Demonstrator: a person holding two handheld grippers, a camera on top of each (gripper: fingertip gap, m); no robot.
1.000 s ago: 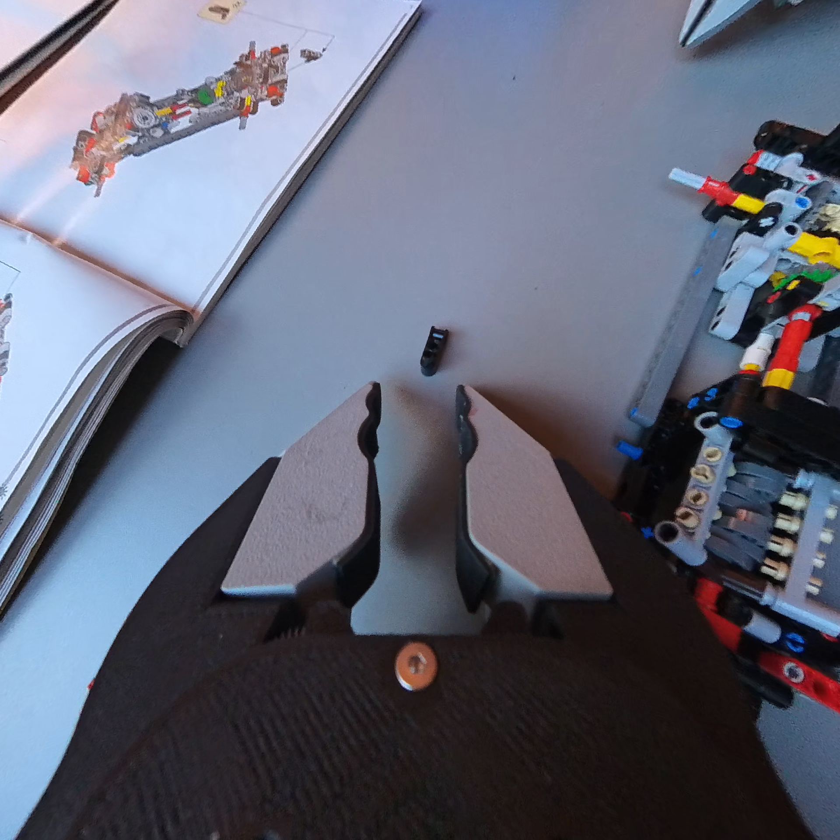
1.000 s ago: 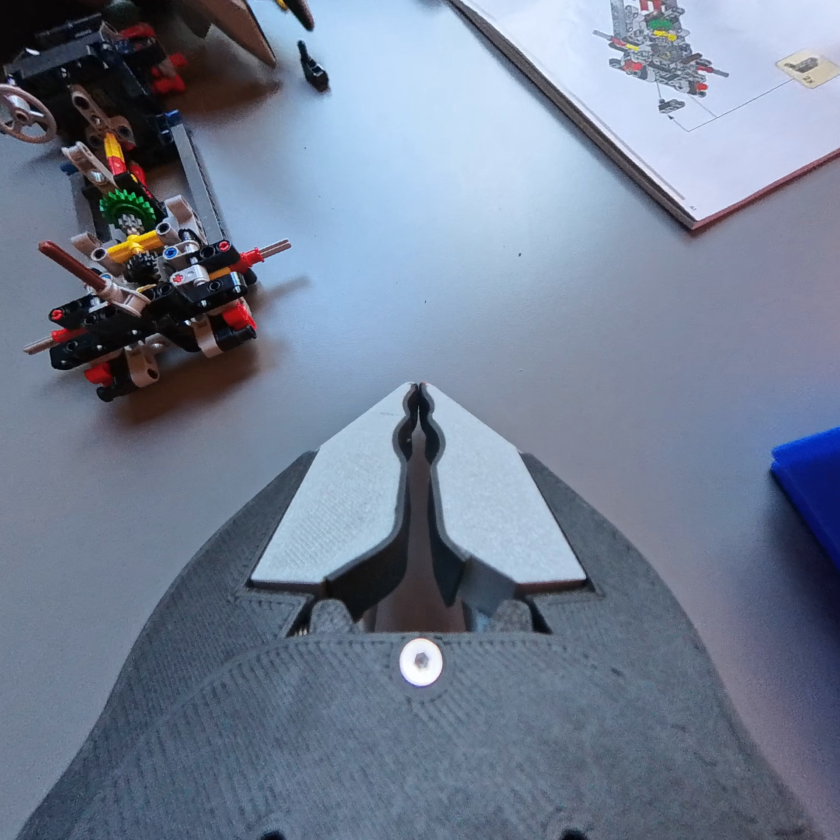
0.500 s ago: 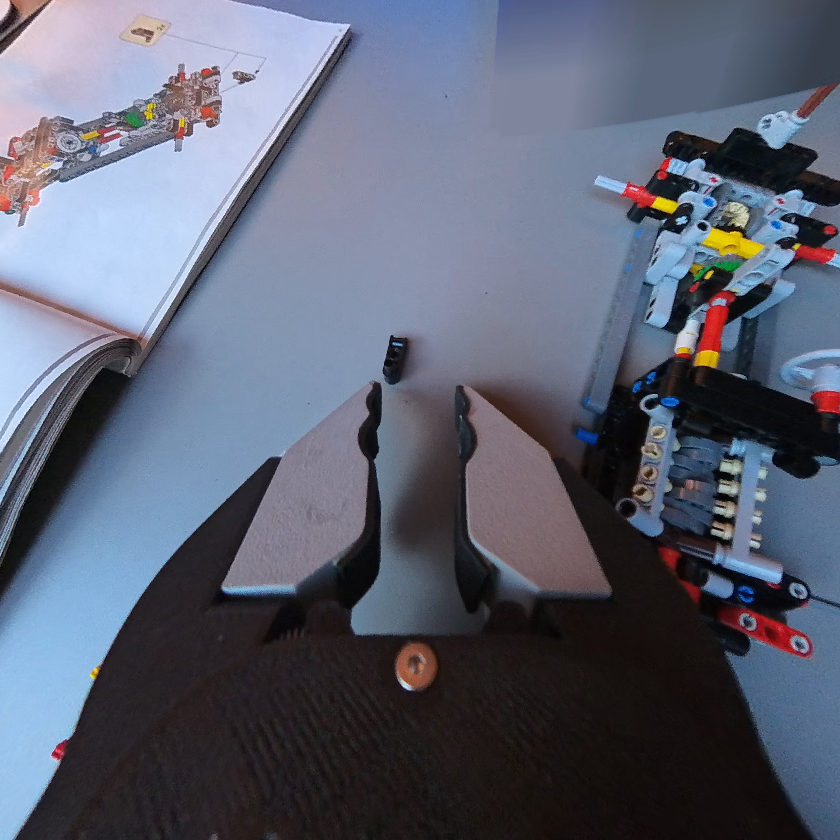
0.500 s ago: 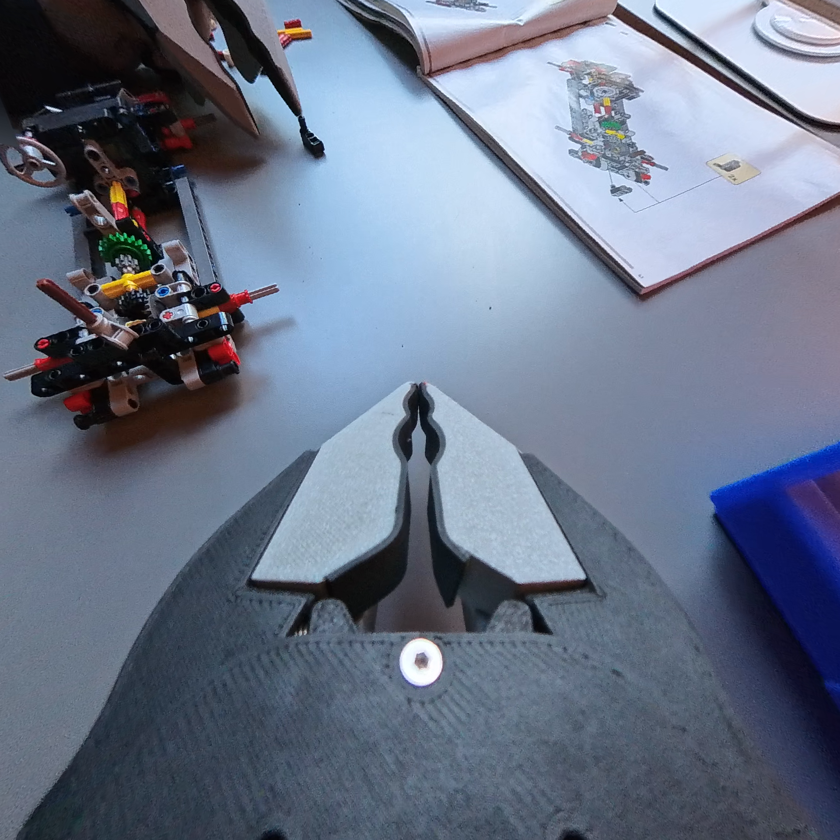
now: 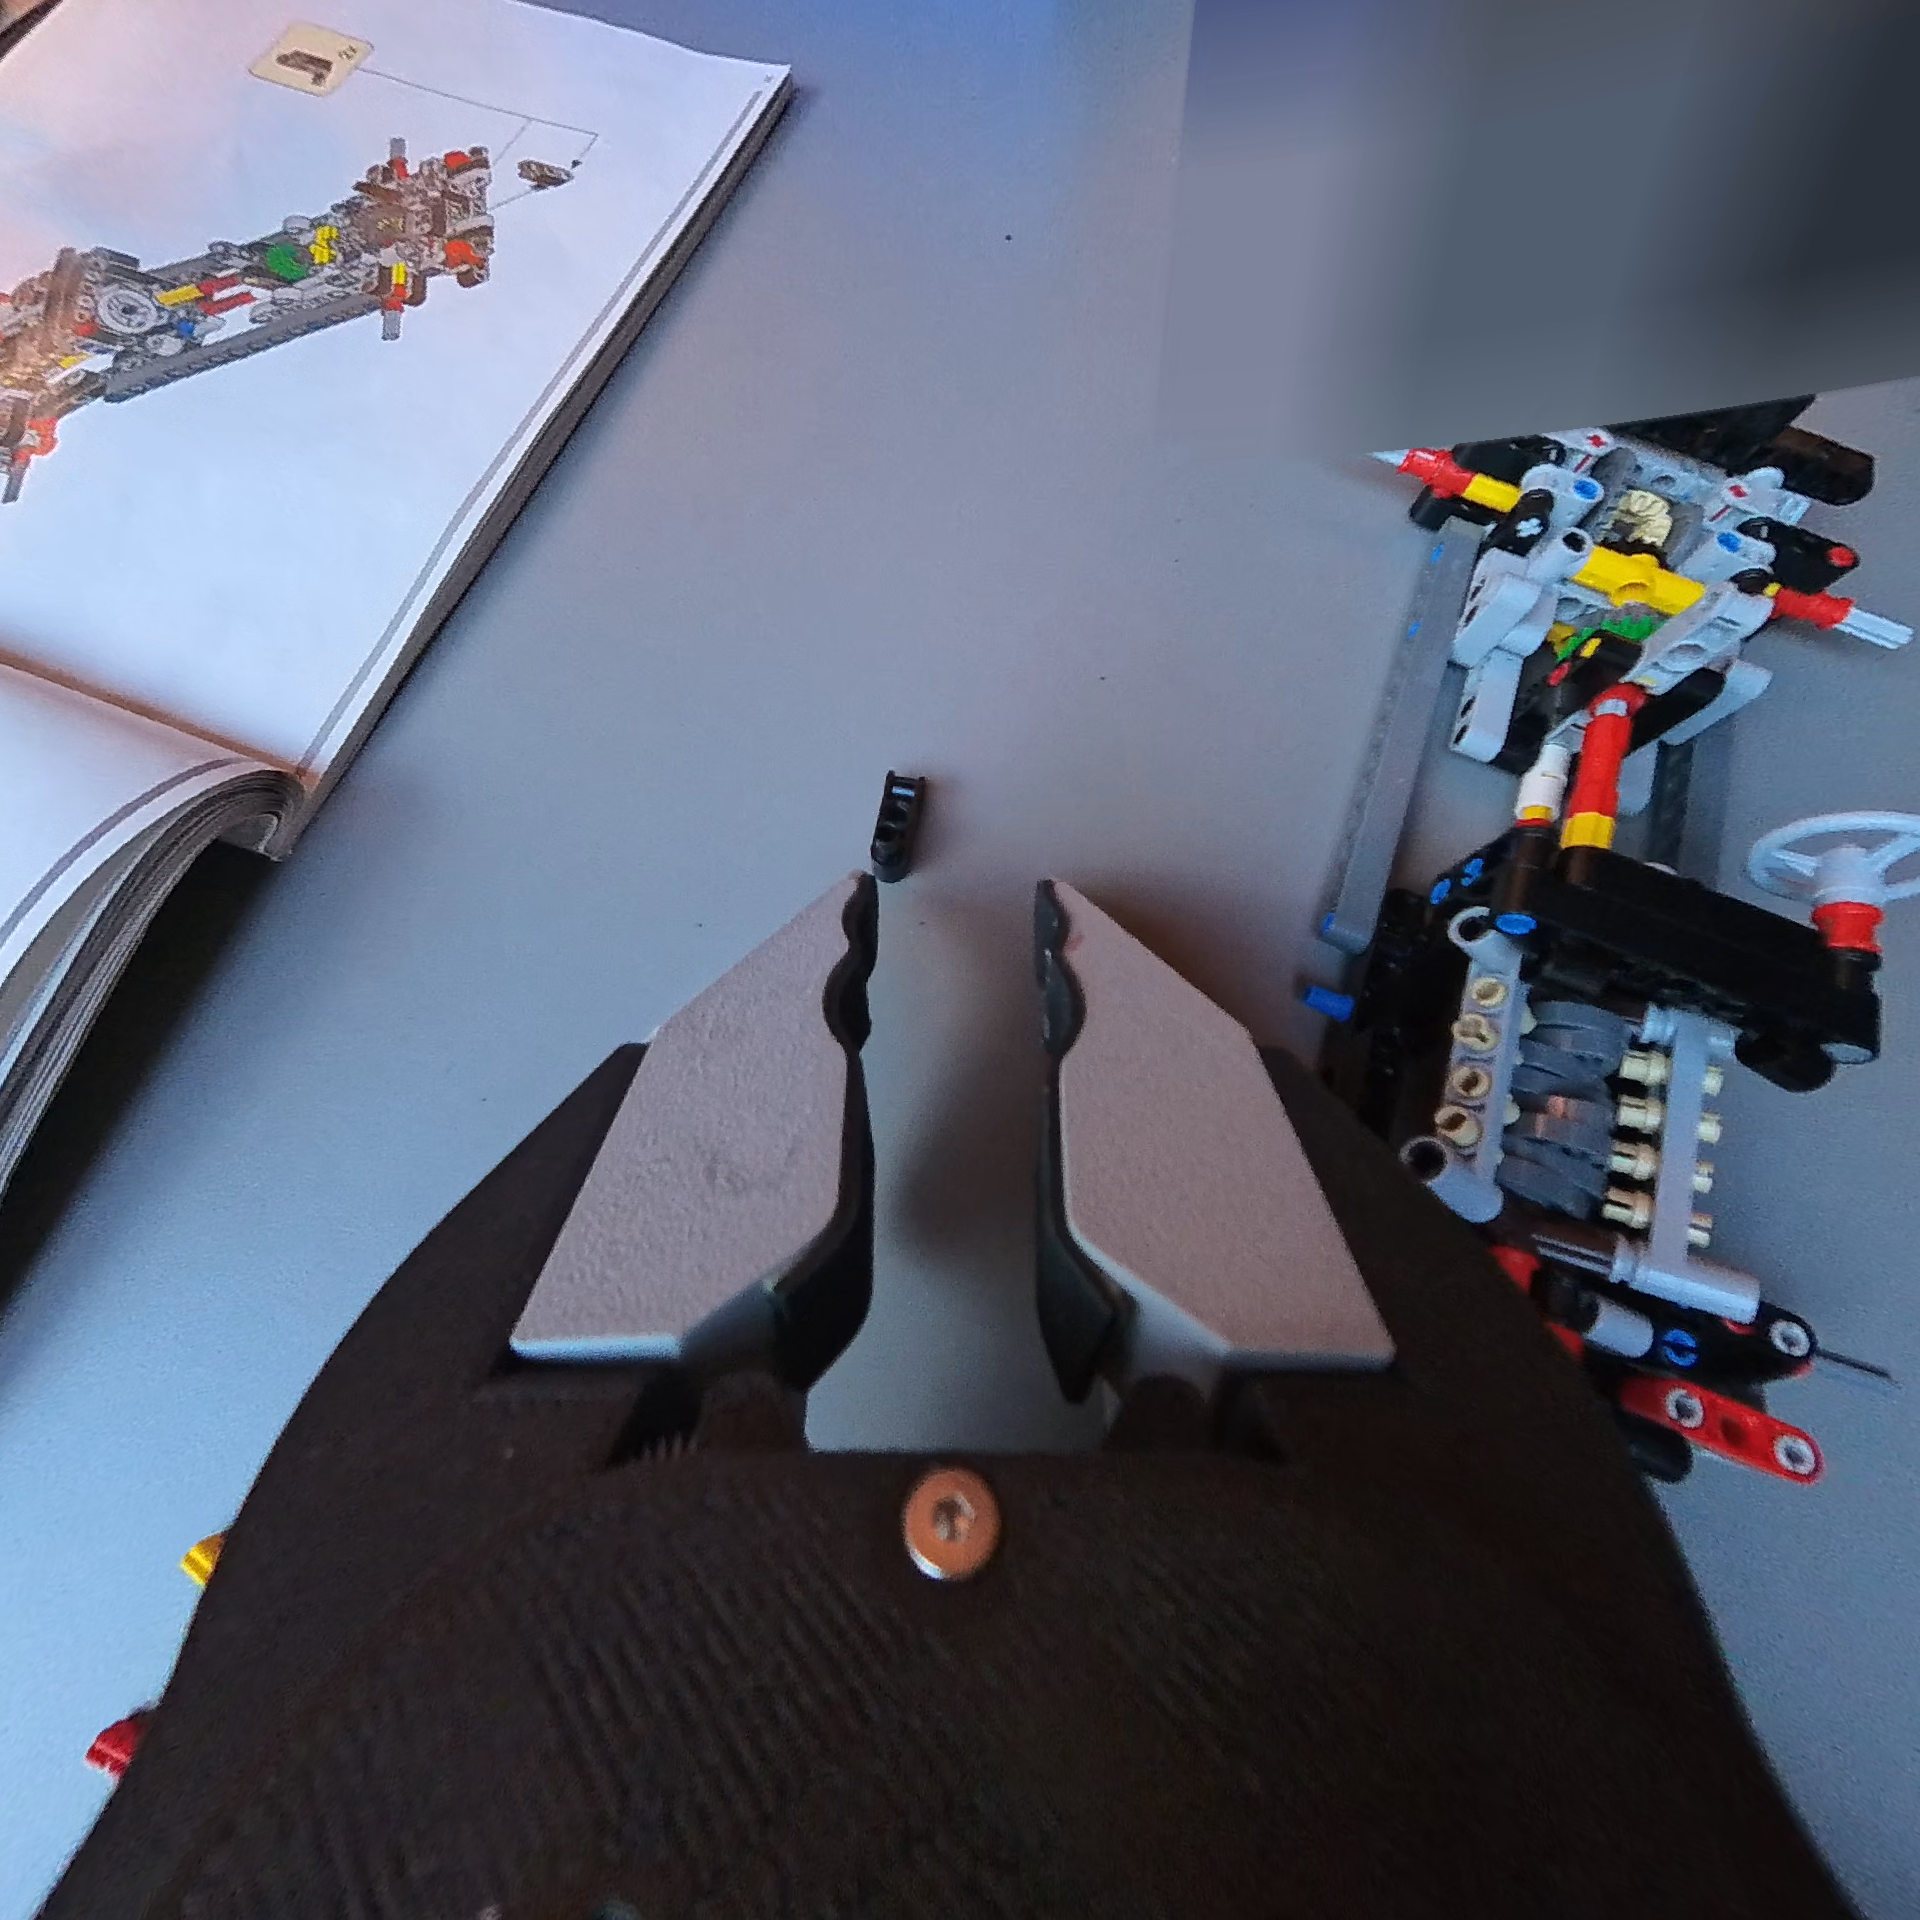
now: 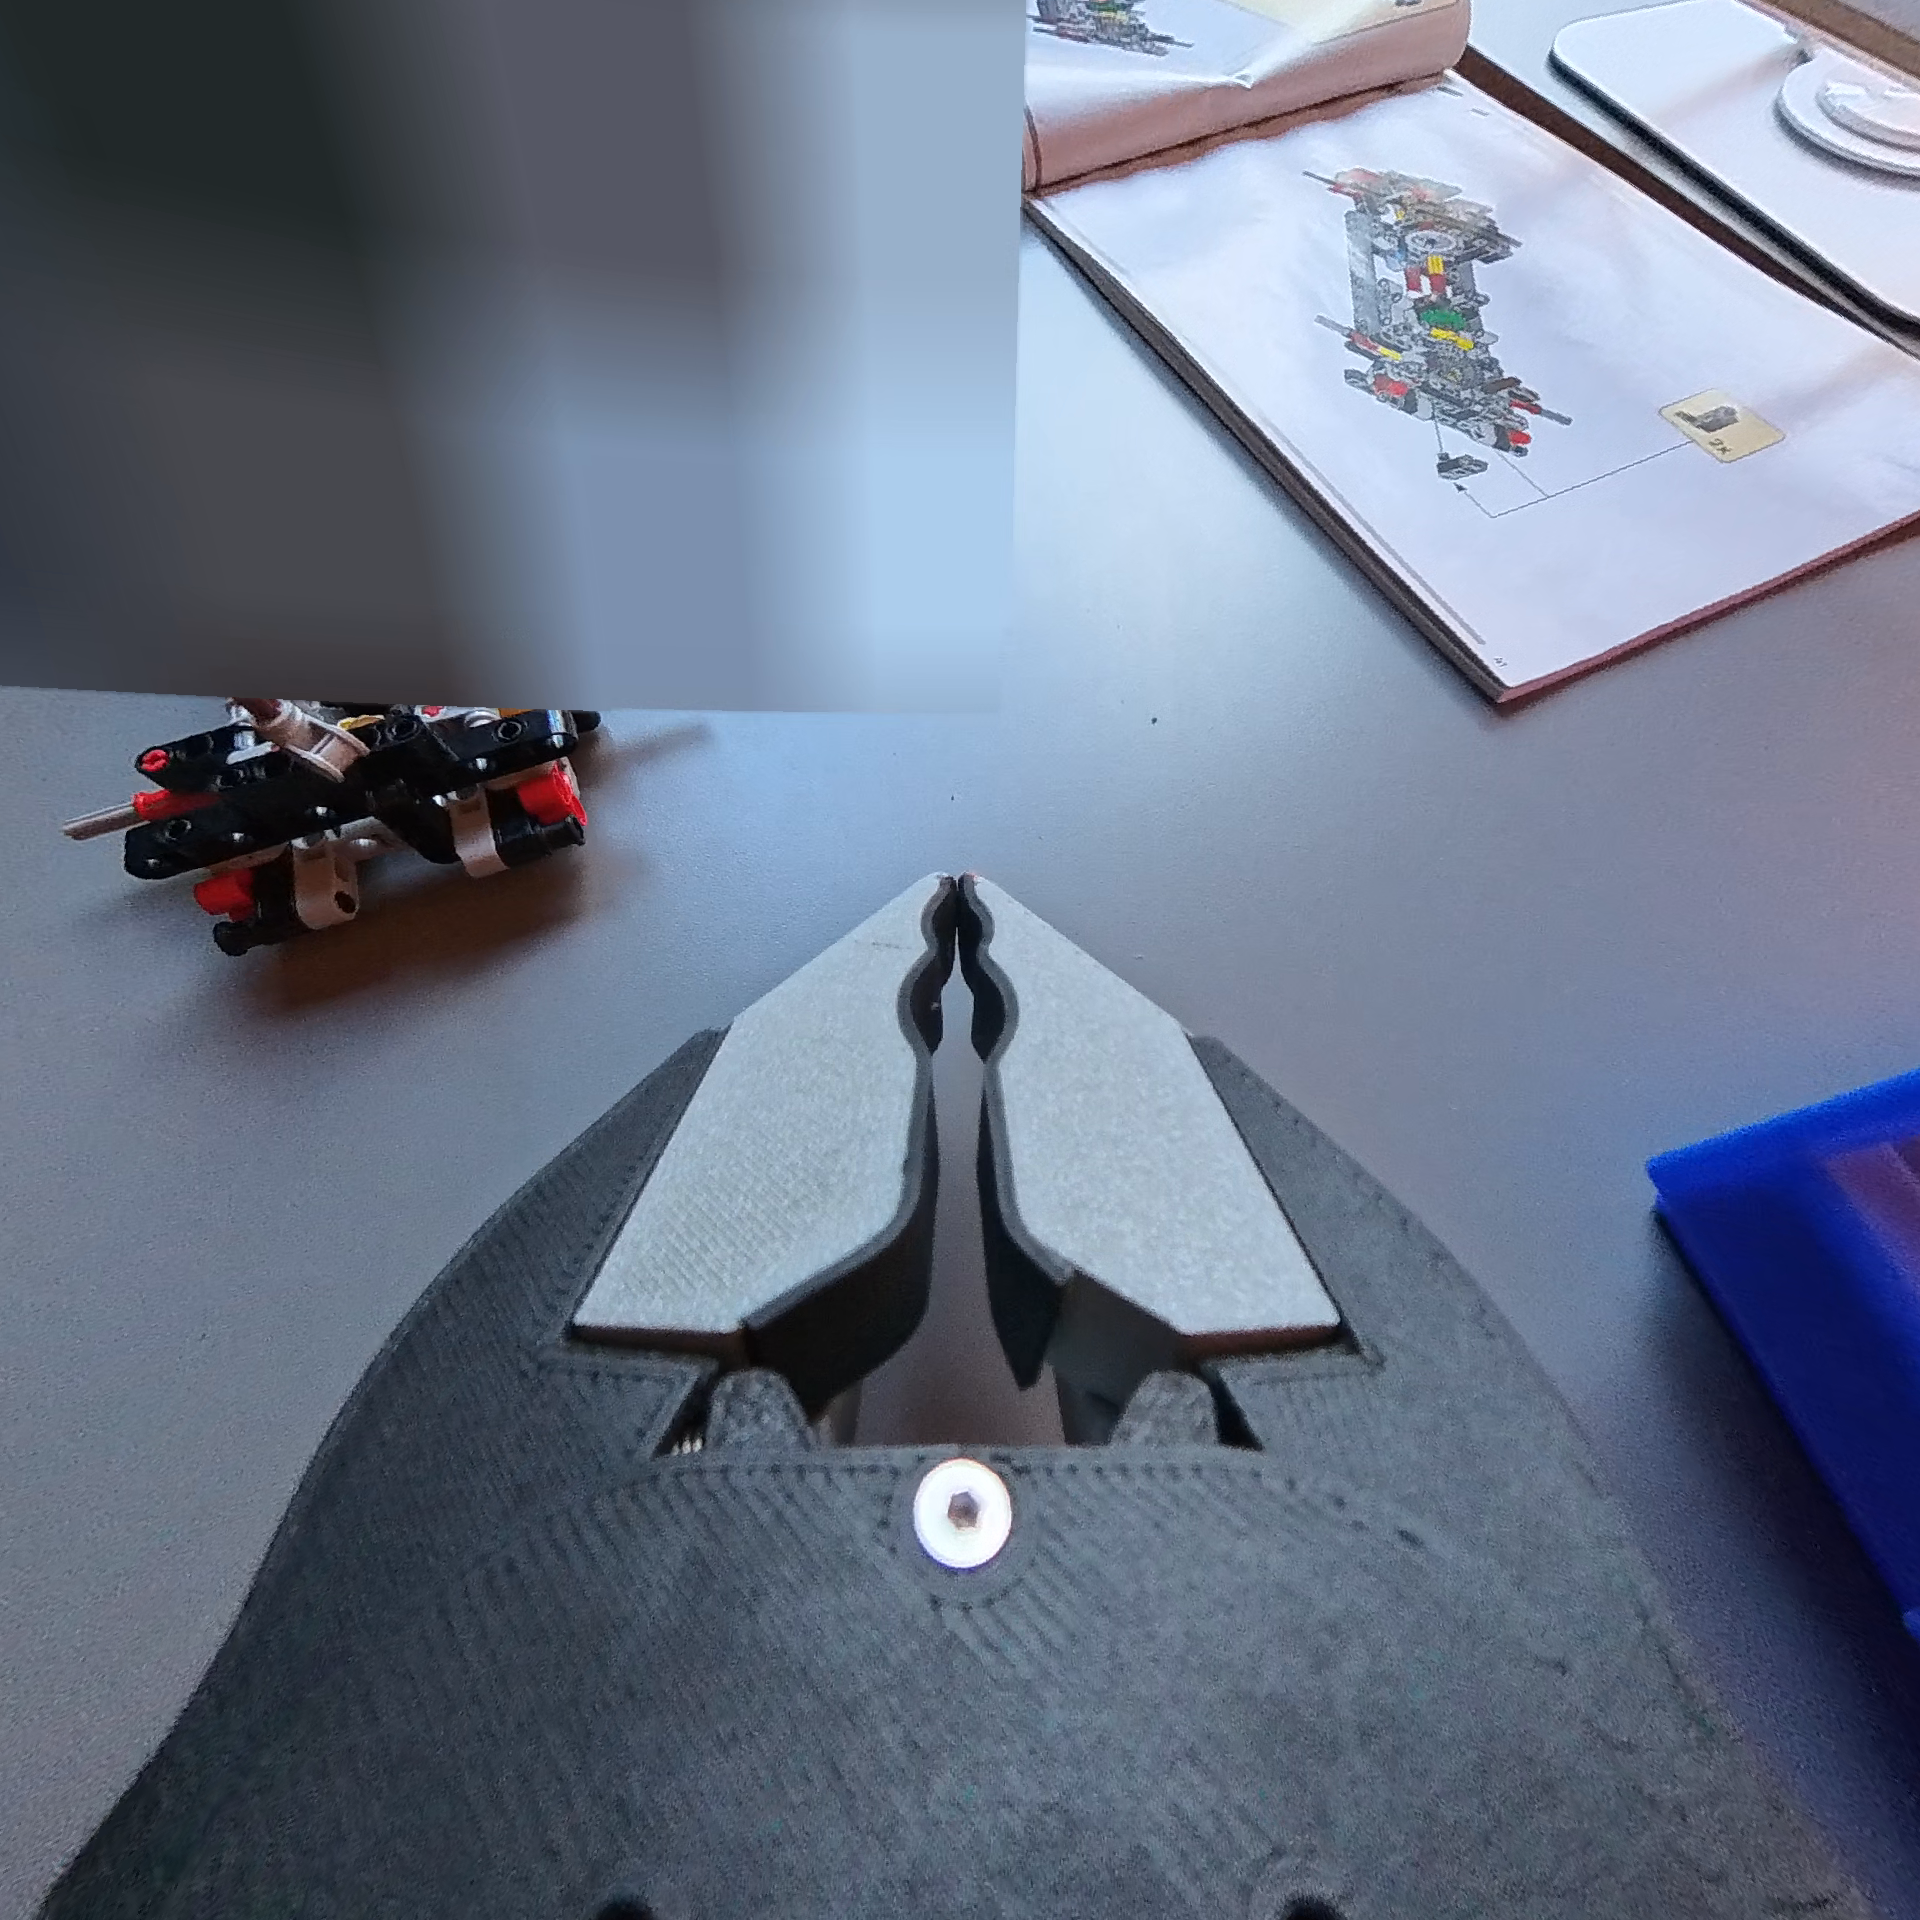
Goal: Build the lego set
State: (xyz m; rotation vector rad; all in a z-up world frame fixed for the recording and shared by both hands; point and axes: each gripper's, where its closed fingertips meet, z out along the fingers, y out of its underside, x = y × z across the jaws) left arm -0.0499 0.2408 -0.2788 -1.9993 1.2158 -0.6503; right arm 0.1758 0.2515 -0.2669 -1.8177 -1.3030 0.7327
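A small black brick piece (image 5: 897, 827) lies on the grey table (image 5: 935, 416) in the left wrist view. My left gripper (image 5: 954, 885) is open and empty just behind it; the piece lies just ahead of the left fingertip (image 5: 860, 894), not between the pads. A partly built brick vehicle (image 5: 1621, 935) with black, grey, red and yellow parts and a white steering wheel lies to the right. My right gripper (image 6: 956, 883) is shut with nothing between its pads, above the bare table. The vehicle's end (image 6: 353, 810) shows to its left.
An open instruction booklet (image 5: 312, 416) lies at the left of the left wrist view and at the upper right of the right wrist view (image 6: 1558, 364). A blue box (image 6: 1808, 1299) sits at the right edge. A white flat object (image 6: 1766, 114) lies beyond the booklet. The left gripper's tips are roughly 25 cm from the right gripper's.
My left gripper has shifted, so the black piece now sits by its left fingertip rather than ahead of the gap. My right gripper has tilted up and drawn back, staying shut.
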